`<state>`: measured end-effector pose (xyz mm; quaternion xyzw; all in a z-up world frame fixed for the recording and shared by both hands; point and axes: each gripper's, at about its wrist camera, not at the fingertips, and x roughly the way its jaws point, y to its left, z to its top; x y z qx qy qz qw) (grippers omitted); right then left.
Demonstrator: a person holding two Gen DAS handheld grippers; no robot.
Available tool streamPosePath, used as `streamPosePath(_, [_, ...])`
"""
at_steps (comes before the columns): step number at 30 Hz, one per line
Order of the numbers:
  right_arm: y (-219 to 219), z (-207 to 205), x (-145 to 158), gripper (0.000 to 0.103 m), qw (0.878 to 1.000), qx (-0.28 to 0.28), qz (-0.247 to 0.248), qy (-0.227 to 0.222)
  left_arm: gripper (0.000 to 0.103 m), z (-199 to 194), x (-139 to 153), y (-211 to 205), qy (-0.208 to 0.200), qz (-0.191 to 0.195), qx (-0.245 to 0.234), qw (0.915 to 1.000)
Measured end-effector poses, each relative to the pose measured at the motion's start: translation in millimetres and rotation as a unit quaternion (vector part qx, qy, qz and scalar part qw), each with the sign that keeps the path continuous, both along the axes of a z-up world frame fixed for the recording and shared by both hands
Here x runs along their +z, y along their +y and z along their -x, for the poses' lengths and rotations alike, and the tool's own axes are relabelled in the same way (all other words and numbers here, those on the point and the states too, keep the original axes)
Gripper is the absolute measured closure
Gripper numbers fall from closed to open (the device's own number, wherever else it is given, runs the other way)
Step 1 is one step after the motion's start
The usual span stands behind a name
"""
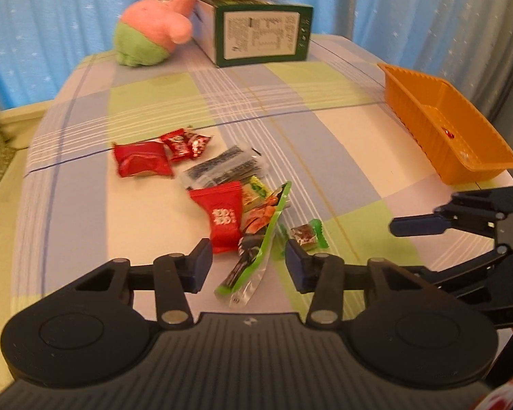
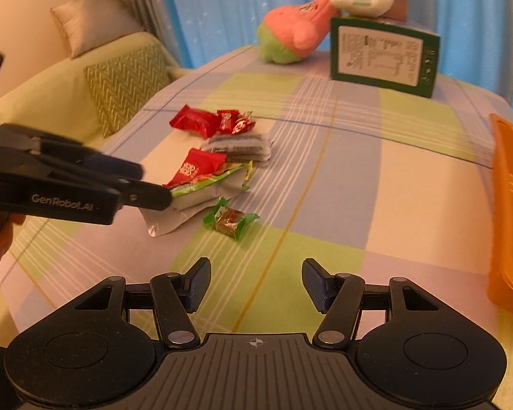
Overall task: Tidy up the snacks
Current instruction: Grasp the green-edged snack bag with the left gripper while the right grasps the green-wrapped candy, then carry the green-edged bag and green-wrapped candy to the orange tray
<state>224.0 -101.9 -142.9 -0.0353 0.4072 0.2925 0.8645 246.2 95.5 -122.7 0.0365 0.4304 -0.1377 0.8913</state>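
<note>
A pile of snacks lies mid-table on the checked cloth. My left gripper (image 1: 248, 259) is open and low over the table, with the long green-edged packet (image 1: 256, 239) lying between its jaws and a gap at the left pad. Beside the packet are a red packet with white characters (image 1: 222, 218), dark striped packets (image 1: 225, 167) and a small green-wrapped candy (image 1: 306, 235). Farther back lie a red packet (image 1: 142, 160) and small red candies (image 1: 184, 143). My right gripper (image 2: 256, 273) hangs open and holds nothing, short of the green-wrapped candy (image 2: 231, 222). The orange tray (image 1: 444, 130) stands at the right edge.
A green box (image 1: 260, 34) with a white plush on top and a pink plush (image 1: 154, 30) stand at the back before a blue curtain. Sofa cushions (image 2: 119, 82) lie beyond the table's left edge. A small red item (image 1: 448, 133) sits in the tray.
</note>
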Motion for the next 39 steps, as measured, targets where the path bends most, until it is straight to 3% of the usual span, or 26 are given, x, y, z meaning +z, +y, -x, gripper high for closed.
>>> streamPosePath(4, [6, -11, -10, 0.043, 1.000, 0.023, 0.004, -0.007, 0.067, -13, -12, -8, 0.008, -0.009, -0.027, 0.9996])
streamPosePath(8, [16, -21, -17, 0.043, 0.999, 0.041, 0.020, -0.022, 0.083, -17, -20, -16, 0.013, -0.032, -0.047, 0.9983])
streamPosePath(16, [38, -33, -25, 0.046, 0.992, 0.102, 0.048, -0.066, 0.084, -2, -14, -5, 0.014, -0.025, -0.041, 0.9987])
streamPosePath(20, [52, -35, -27, 0.058, 0.985, 0.136, 0.065, -0.088, 0.084, 1, -14, 1, 0.022, -0.014, -0.034, 0.9991])
streamPosePath(24, [58, -37, -28, 0.081, 0.982, 0.155, 0.067, -0.084, 0.084, 0, -17, 0, 0.026, -0.012, -0.036, 0.9990])
streamPosePath(25, [58, -36, -28, 0.082, 0.982, 0.156, 0.067, -0.081, 0.084, -1, -17, -1, 0.026, -0.011, -0.035, 0.9990])
streamPosePath(33, [33, -28, -24, 0.082, 0.996, 0.071, 0.042, -0.046, 0.082, -9, -19, -12, 0.015, -0.015, -0.033, 0.9992])
streamPosePath(39, [10, -18, -20, 0.082, 0.999, 0.020, 0.030, -0.028, 0.082, -14, -22, -25, 0.021, -0.051, -0.035, 0.9978])
